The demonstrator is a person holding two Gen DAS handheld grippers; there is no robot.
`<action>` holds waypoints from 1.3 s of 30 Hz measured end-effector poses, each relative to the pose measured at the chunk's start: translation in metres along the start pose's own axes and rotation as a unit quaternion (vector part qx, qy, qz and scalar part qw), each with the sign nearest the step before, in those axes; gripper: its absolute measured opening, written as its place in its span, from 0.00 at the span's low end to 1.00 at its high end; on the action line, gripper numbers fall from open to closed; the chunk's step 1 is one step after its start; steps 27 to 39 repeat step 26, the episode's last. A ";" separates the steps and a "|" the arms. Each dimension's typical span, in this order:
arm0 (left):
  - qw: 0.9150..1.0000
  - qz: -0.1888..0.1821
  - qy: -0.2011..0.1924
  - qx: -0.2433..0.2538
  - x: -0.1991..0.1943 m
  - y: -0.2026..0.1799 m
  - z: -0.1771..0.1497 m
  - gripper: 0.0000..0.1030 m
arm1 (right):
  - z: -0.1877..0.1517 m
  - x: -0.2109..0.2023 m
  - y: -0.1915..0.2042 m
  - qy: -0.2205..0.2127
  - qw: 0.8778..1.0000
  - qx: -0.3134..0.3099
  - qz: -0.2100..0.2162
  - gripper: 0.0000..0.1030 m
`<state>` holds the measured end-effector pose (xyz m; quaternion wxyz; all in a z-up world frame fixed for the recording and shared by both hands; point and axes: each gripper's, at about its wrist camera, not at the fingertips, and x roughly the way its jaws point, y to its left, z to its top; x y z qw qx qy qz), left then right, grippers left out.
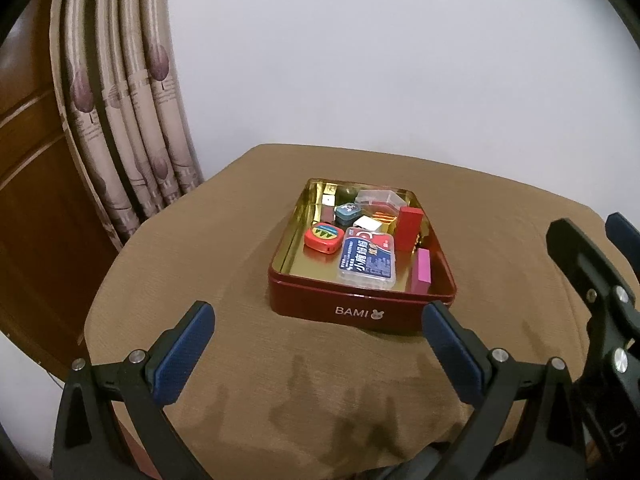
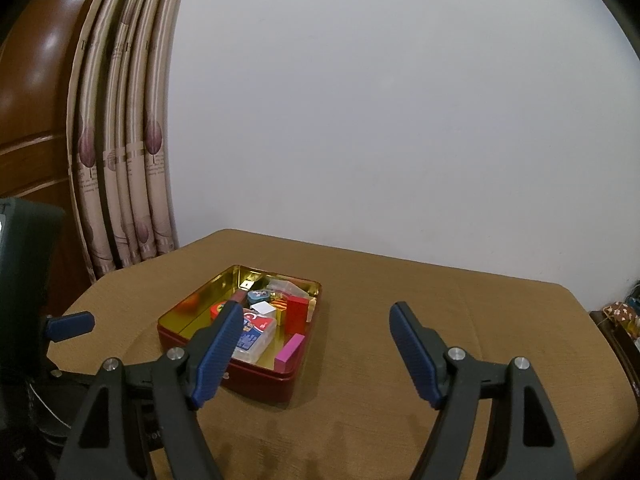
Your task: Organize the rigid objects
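Left wrist cam: near table edge, tilted down over its own fingers, faces the red tin close ahead, wall behind. Right wrist cam: a bit farther back & to the right, flatter angle, tin front-left. Both share tin, brown tabletop, curtain, white wall.

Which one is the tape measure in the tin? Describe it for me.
On the brown table sits a red tin marked BAMI. The tape measure lies along its left side: small, rounded, red, with a green zigzag face, unlike the boxy items beside it.
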<state>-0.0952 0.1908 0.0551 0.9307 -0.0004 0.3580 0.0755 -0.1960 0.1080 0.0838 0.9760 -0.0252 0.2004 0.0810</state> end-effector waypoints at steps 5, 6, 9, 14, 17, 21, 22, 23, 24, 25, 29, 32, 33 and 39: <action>1.000 0.005 0.002 0.001 -0.002 -0.003 -0.002 1.00 | -0.001 -0.001 -0.001 -0.001 1.000 0.002 0.000 0.75; 1.000 0.006 0.002 0.002 -0.002 -0.004 -0.002 1.00 | -0.001 -0.001 -0.001 -0.001 1.000 0.002 0.000 0.75; 1.000 0.006 0.003 0.003 -0.003 -0.005 -0.003 1.00 | -0.001 -0.002 -0.001 -0.002 1.000 0.002 -0.001 0.75; 1.000 0.008 0.002 0.009 -0.003 -0.007 -0.003 1.00 | -0.001 -0.002 -0.002 -0.003 1.000 0.002 -0.001 0.75; 1.000 0.012 0.001 0.010 -0.004 -0.008 -0.003 1.00 | 0.000 -0.003 -0.004 -0.004 1.000 0.004 -0.002 0.75; 1.000 0.010 0.007 0.010 -0.001 -0.006 -0.002 1.00 | 0.000 -0.005 -0.004 -0.005 1.000 0.005 -0.003 0.75; 1.000 0.010 0.007 0.012 0.000 -0.005 -0.001 1.00 | 0.000 -0.006 -0.005 -0.006 1.000 0.005 -0.003 0.75; 1.000 0.009 0.008 0.013 0.000 -0.004 -0.001 1.00 | 0.000 -0.006 -0.005 -0.006 1.000 0.006 -0.004 0.75; 1.000 0.009 0.010 0.011 -0.001 -0.006 -0.002 1.00 | 0.000 -0.007 -0.006 -0.007 1.000 0.007 -0.004 0.75; 1.000 0.010 0.011 0.012 -0.001 -0.006 -0.002 1.00 | 0.001 -0.007 -0.006 -0.007 1.000 0.008 -0.003 0.75; 1.000 0.011 0.011 0.014 -0.001 -0.006 -0.001 1.00 | 0.001 -0.007 -0.007 -0.008 1.000 0.008 -0.002 0.75; 1.000 0.011 0.011 0.014 -0.001 -0.006 -0.001 1.00 | 0.001 -0.007 -0.007 -0.008 1.000 0.008 -0.002 0.75; 1.000 0.011 0.011 0.014 -0.001 -0.006 -0.001 1.00 | 0.001 -0.007 -0.007 -0.008 1.000 0.008 -0.002 0.75; 1.000 0.011 0.011 0.014 -0.001 -0.006 -0.001 1.00 | 0.001 -0.007 -0.007 -0.008 1.000 0.008 -0.002 0.75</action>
